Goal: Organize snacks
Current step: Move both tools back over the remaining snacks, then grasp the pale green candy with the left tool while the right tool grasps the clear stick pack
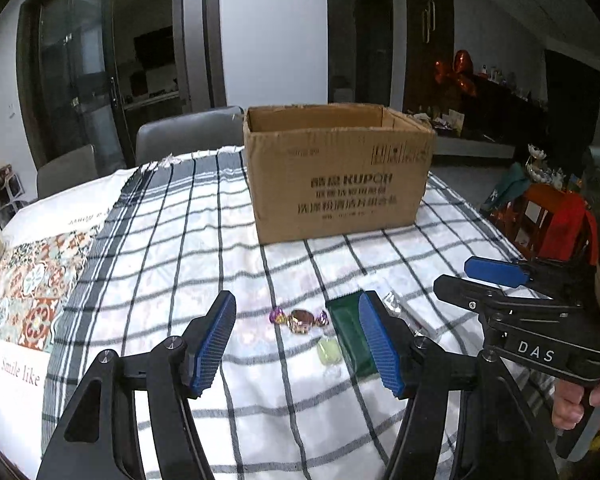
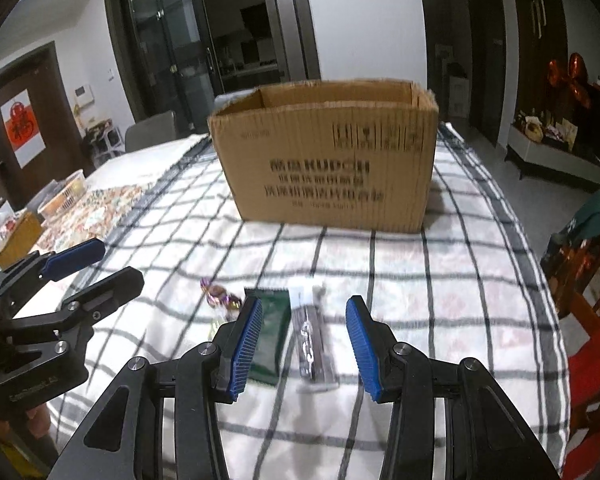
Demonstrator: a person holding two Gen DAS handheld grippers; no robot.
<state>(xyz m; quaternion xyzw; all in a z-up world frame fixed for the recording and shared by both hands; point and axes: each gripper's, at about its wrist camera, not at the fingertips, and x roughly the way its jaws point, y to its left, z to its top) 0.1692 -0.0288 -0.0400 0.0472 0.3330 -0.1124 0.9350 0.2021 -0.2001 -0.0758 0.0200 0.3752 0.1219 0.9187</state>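
Observation:
An open cardboard box (image 1: pixel 340 184) stands on the checked cloth; it also shows in the right wrist view (image 2: pixel 332 168). Before it lie a purple-wrapped candy (image 1: pixel 300 319), a pale green candy (image 1: pixel 329 351), a dark green packet (image 1: pixel 350 332) and a clear-wrapped dark snack (image 2: pixel 314 340). The candy (image 2: pixel 219 296) and green packet (image 2: pixel 271 332) also show in the right wrist view. My left gripper (image 1: pixel 298 348) is open, above the candies. My right gripper (image 2: pixel 304 344) is open, above the clear-wrapped snack.
A patterned mat (image 1: pixel 32 280) and a plastic basket (image 2: pixel 64 196) lie on the table's left side. Grey chairs (image 1: pixel 180 136) stand behind the table. A red chair with clutter (image 1: pixel 552 220) stands off the right edge.

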